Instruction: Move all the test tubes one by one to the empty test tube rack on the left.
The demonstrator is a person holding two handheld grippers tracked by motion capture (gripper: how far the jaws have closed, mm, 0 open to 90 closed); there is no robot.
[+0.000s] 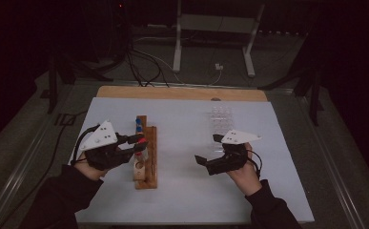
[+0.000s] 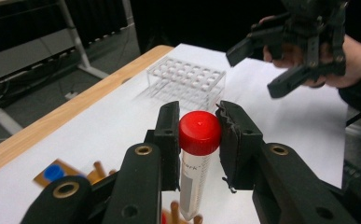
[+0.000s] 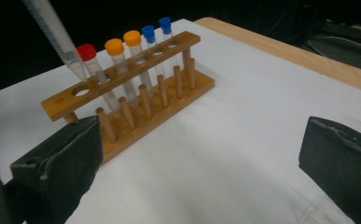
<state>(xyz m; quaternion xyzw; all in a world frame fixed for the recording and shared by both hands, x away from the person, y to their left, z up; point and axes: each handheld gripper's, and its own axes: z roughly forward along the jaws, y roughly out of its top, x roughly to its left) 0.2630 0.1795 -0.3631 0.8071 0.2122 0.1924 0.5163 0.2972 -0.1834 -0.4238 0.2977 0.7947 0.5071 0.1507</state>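
High view: left hand-held gripper grips red-capped tube over wooden rack.

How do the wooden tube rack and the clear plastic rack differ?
The wooden rack is brown, with one row of holes and a row of pegs; the clear plastic rack is see-through with a grid of many small holes. The wooden rack holds capped tubes; the clear plastic rack looks empty. The wooden rack sits nearer the left gripper. Both stand on the white sheet.
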